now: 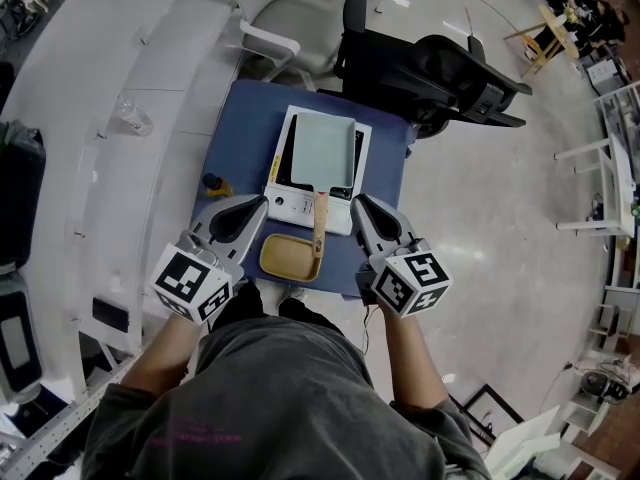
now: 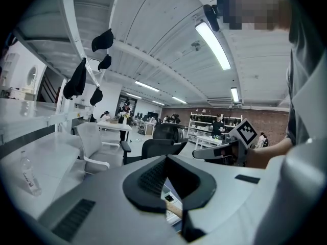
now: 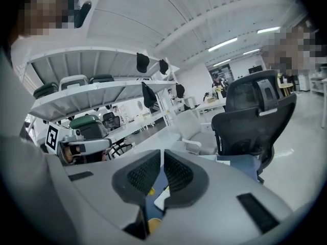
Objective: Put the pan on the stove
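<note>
A pale green square pan (image 1: pixel 322 151) rests on the white stove (image 1: pixel 290 206) in the middle of the blue table (image 1: pixel 240 118). Its wooden handle (image 1: pixel 320 223) points toward me, over the stove's front edge. My left gripper (image 1: pixel 258 205) (image 2: pixel 166 160) hovers just left of the handle, jaws shut and empty. The right gripper (image 1: pixel 357 204) (image 3: pixel 162 154) hovers just right of the handle, its pads almost together with nothing between them. Neither gripper touches the pan.
A tan oval dish (image 1: pixel 289 256) lies on the table in front of the stove, between the grippers. A small yellow and dark object (image 1: pixel 212 183) sits at the table's left edge. A black office chair (image 1: pixel 440 78) and a white chair (image 1: pixel 290 18) stand behind the table; white shelving (image 1: pixel 100 118) runs along the left.
</note>
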Demonstrator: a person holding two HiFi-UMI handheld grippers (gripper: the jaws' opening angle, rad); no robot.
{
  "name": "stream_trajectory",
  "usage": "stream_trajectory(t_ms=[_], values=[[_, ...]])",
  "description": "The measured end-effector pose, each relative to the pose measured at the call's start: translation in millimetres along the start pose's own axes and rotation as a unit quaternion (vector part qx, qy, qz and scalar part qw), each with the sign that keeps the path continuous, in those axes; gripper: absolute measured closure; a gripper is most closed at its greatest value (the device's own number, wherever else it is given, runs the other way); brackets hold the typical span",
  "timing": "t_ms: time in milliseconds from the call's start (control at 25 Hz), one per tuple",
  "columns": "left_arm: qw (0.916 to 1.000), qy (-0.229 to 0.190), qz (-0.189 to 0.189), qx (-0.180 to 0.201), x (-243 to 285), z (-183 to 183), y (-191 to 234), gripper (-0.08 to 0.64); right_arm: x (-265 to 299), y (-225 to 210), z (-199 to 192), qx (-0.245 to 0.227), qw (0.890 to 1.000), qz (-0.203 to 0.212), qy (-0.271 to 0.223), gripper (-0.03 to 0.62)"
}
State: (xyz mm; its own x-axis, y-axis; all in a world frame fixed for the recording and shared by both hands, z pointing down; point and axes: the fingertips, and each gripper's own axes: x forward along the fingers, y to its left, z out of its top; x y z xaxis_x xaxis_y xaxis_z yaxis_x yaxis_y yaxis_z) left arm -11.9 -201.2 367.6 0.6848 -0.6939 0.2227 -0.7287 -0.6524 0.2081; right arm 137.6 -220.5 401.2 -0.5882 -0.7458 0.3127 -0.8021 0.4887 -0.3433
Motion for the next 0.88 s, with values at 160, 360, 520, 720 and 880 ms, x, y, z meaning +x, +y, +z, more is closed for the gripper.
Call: stream_trajectory(t_ms=[160,360,520,720,880], values=[[1.0,-0.001,0.002,0.0,2.6,0.9,1.6,0.558,2.7,0.8,0.8,-0.002,1.0,0.005,0.003,0.571],[1.0,-0.004,0.004,-0.001,4.8,2.0,4.5,0.558,6.6,-0.5,0.5,-0.004,1.0,0.006,0.005,0.588],[1.0,-0.005,0.006,-0.001,7.3,3.6,7.4,0.558,11.7,-0.1,0.9,-0.007,1.0,0.01,0.009,0.588],[1.0,-0.003,0.004,-0.001,11.1,4.4,9.8,0.558,17.3,1.0,1.9,-0.012,1.0,0.015,0.013,0.589],[1.0,-0.002,0.003,-0.001,13.9,5.4,13.1,0.558,20.8,0.4,4.1,-0.014,1.0,0.015,0.015,0.589]])
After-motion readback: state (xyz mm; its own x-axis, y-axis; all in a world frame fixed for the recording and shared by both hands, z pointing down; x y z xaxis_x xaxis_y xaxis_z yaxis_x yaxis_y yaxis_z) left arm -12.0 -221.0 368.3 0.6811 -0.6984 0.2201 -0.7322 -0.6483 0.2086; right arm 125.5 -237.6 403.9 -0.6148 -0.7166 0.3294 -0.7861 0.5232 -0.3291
